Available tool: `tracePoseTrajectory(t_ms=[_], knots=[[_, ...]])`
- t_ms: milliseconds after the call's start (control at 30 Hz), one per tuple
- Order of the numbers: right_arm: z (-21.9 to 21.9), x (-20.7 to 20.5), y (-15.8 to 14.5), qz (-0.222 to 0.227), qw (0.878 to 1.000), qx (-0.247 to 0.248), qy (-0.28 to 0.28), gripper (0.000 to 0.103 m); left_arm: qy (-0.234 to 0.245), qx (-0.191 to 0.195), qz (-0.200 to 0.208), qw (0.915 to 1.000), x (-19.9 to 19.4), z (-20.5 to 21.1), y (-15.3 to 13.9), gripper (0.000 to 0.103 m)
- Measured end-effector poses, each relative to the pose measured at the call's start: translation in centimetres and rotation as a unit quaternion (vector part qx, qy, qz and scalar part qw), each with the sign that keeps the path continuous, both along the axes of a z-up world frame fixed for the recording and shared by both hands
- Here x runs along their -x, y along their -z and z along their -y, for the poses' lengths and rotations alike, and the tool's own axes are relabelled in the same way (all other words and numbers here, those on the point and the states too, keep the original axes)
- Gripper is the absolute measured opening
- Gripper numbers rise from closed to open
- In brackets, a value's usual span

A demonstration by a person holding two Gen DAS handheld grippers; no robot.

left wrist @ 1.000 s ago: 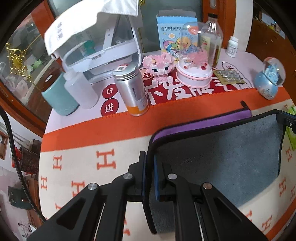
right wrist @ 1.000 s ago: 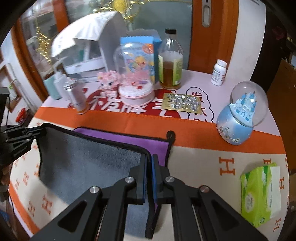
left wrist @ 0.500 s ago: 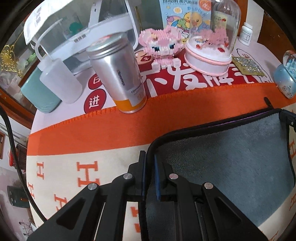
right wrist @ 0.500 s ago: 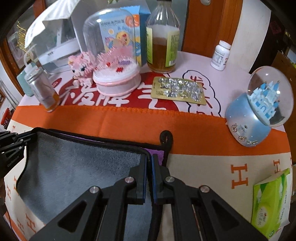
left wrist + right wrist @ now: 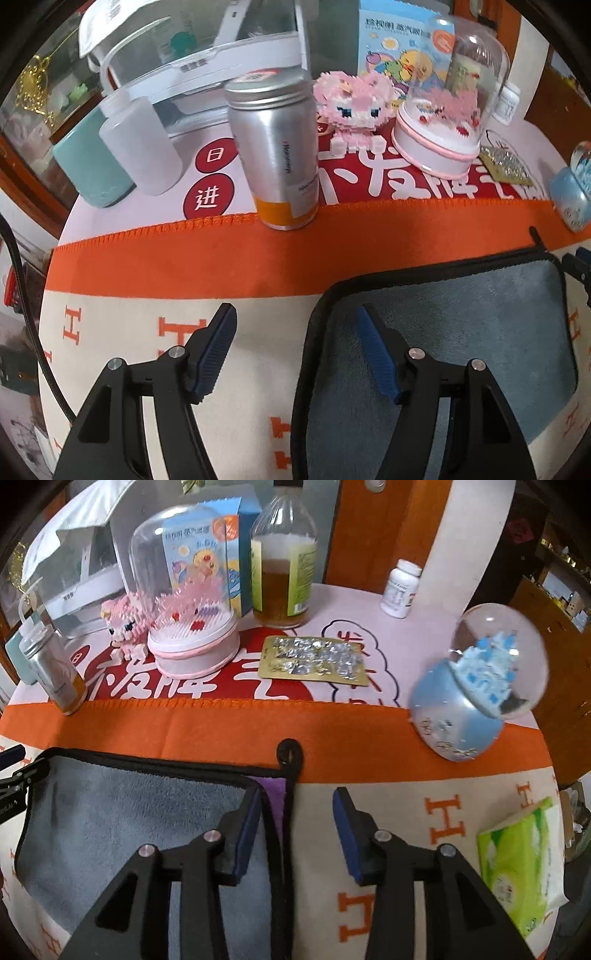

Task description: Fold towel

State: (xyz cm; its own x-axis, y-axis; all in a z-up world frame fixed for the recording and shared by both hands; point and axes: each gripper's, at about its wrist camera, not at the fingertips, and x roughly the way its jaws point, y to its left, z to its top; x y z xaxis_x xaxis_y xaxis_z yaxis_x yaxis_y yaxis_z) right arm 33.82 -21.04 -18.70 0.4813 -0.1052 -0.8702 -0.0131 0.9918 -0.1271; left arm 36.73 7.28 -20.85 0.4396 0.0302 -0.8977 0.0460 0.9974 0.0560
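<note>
Grey towel (image 5: 461,332), black-edged, folded flat on orange-and-cream tablecloth (image 5: 184,266). Left gripper (image 5: 297,328) with fingers spread wide apart, holding nothing; towel's near-left corner between them, right finger (image 5: 376,354) over the grey pile, left finger (image 5: 218,343) over bare cloth. Right gripper (image 5: 295,812) likewise wide apart and empty, straddling towel's (image 5: 129,812) right edge; purple underside (image 5: 275,794) and black hanging loop (image 5: 290,753) between the fingers, just ahead. Beyond left fingertips: silver canister (image 5: 277,151), pink block figure (image 5: 354,103), domed ornament (image 5: 443,122). Right of right fingers: blue snow globe (image 5: 476,686), green tissue pack (image 5: 521,867). Ahead: blister pack (image 5: 314,661), amber bottle (image 5: 284,554).
</note>
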Motion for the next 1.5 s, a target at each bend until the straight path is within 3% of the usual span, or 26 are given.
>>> tracePoseTrajectory(t_ms=[67,367,500,800,1167,1500], knots=[[0.1,0.8,-0.8,0.006,1.0,-0.001,0.002,0.041,0.002,0.001,0.006,1.0,0.4,-0.1,-0.6,0.076],[-2.0,3.7,-3.6,0.027,1.0,-0.014,-0.005,0.041,0.011,0.018,0.037,0.9991,3.5,0.2,-4.2,0.088],[-3.3,4.9,-4.6,0.028,0.999,-0.028,-0.01,0.041,0.014,0.036,0.048,0.9981,5.3,0.1,-6.3,0.102],[-4.9,8.9,-8.2,0.046,0.998,-0.039,-0.011,0.053,0.016,0.062,0.066,0.9958,10.6,0.7,-11.3,0.102],[-3.6,16.2,-13.4,0.08,0.995,-0.054,0.001,0.066,0.03,0.083,0.072,0.9935,17.9,2.5,-15.7,0.102],[-3.1,22.6,-14.9,0.084,0.995,-0.059,-0.001,0.068,0.019,0.089,0.081,0.9926,24.1,3.9,-18.2,0.102]])
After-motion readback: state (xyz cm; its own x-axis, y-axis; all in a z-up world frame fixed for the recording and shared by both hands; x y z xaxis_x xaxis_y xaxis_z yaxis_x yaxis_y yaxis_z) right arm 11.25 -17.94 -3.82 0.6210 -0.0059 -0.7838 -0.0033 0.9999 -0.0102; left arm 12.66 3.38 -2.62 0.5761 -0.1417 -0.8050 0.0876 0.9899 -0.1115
